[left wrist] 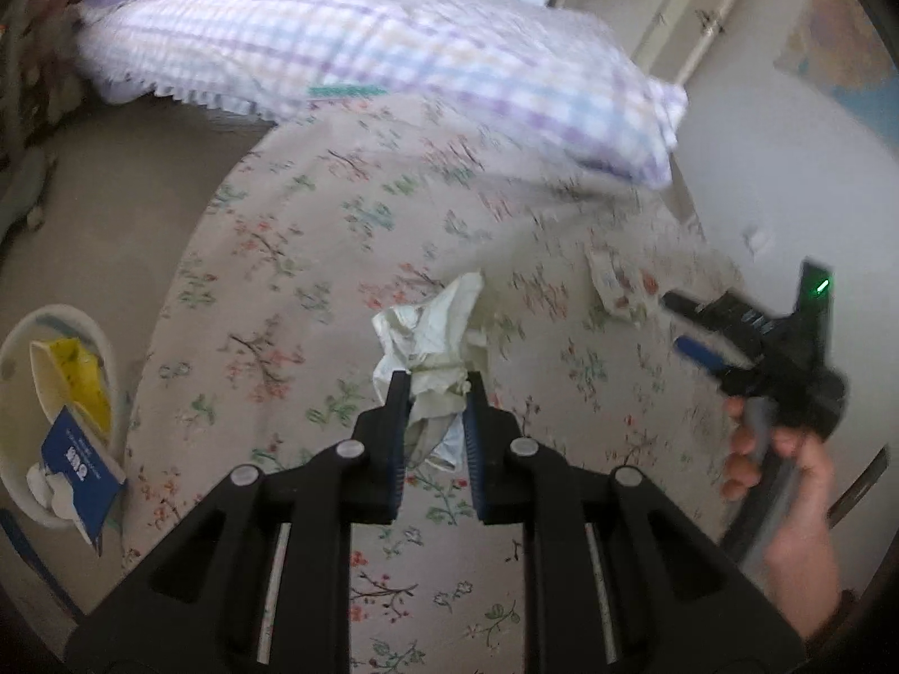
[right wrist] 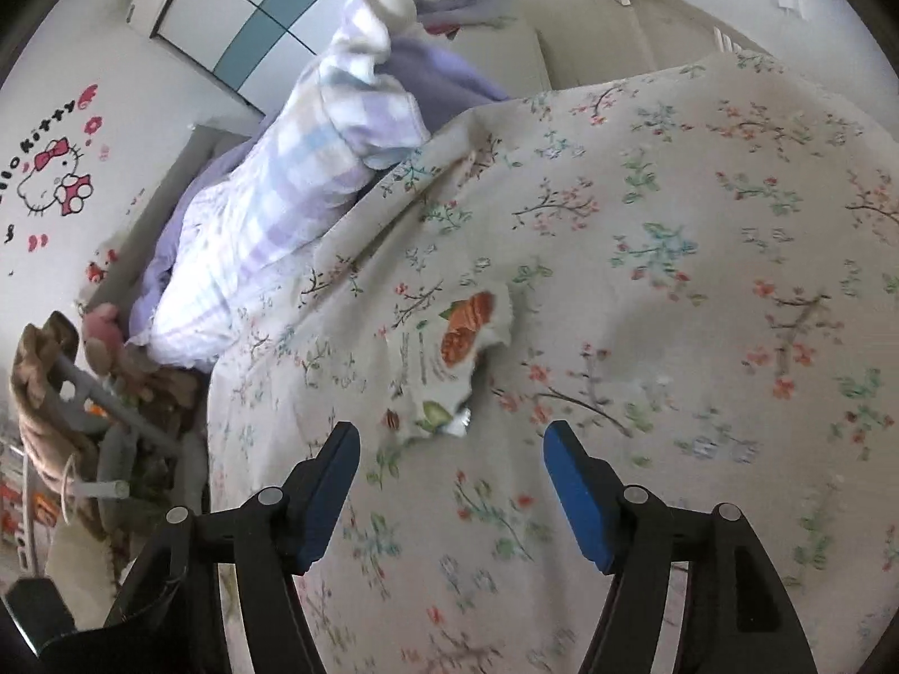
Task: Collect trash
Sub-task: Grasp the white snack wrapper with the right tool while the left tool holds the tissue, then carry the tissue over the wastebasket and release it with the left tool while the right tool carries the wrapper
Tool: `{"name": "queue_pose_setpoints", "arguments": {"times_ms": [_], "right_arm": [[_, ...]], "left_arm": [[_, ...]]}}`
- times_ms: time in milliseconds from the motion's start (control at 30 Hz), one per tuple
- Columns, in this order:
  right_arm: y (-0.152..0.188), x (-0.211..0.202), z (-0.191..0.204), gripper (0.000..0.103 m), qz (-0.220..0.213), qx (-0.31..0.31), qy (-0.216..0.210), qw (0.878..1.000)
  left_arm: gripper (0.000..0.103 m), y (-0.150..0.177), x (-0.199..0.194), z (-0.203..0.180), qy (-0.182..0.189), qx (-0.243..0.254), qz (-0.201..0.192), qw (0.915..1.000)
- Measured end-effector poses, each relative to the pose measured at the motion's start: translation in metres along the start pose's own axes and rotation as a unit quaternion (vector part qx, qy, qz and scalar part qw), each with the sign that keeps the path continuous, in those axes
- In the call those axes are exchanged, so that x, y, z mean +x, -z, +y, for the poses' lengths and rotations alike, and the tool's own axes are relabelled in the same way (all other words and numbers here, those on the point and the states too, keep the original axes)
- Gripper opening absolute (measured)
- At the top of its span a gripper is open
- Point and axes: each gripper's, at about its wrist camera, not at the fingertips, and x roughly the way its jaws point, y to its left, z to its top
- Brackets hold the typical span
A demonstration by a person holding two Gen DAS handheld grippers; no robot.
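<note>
My left gripper (left wrist: pixel 436 379) is shut on a crumpled white tissue (left wrist: pixel 435 337), held above the flowered bedspread (left wrist: pixel 314 292). A white bin (left wrist: pixel 14 348) on the floor at the left edge holds a yellow wrapper (left wrist: pixel 76 379) and a blue carton (left wrist: pixel 78 463). A printed snack wrapper (right wrist: pixel 449 362) lies on the bedspread (right wrist: pixel 674 281) just ahead of my right gripper (right wrist: pixel 452 427), which stands open with nothing between its fingers. The same wrapper (left wrist: pixel 621 283) shows at the right in the left wrist view, in front of the right gripper (left wrist: pixel 682 323), which a hand (left wrist: pixel 786 483) holds.
A checked pillow (left wrist: pixel 359 39) lies at the head of the bed, with a purple blanket (right wrist: pixel 432 76) behind it. Soft toys (right wrist: pixel 107 337) and a brown cloth (right wrist: pixel 39 393) crowd the floor beside the bed. A wall with a cartoon sticker (right wrist: pixel 56 174) is at the left.
</note>
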Motion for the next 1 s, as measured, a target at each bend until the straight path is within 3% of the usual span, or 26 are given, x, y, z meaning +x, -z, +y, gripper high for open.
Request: {"name": "queue_pose_setpoints", "arguments": {"times_ms": [167, 300, 400, 433, 633, 833, 1000], "right_arm": [[0.001, 0.029, 0.015, 0.07, -0.019, -0.019, 0.05, 0.998], [0.009, 0.041, 0.039, 0.061, -0.038, -0.103, 0.105, 0.988], [0.02, 0.045, 0.056, 0.035, -0.028, -0.177, 0.111, 0.977], [0.022, 0.046, 0.06, 0.02, -0.012, -0.192, 0.097, 0.976], [0.034, 0.031, 0.06, 0.015, 0.024, -0.198, 0.062, 0.978], [0.041, -0.027, 0.062, 0.015, 0.034, -0.184, 0.013, 0.982], [0.056, -0.067, 0.076, 0.015, 0.05, -0.198, 0.018, 0.979]], "left_arm": [[0.02, -0.004, -0.01, 0.023, -0.008, -0.015, -0.009, 0.9998], [0.02, -0.004, -0.006, 0.037, -0.014, -0.029, 0.0, 0.9995], [0.02, -0.002, -0.007, 0.043, -0.015, -0.026, 0.006, 0.9995], [0.02, -0.001, -0.007, 0.044, -0.017, -0.024, 0.006, 0.9996], [0.02, 0.006, -0.023, 0.048, -0.013, -0.013, 0.009, 0.9998], [0.02, 0.016, -0.046, 0.056, -0.013, -0.001, 0.008, 0.9999], [0.02, 0.02, -0.063, 0.062, -0.038, 0.019, 0.012, 0.999]]}}
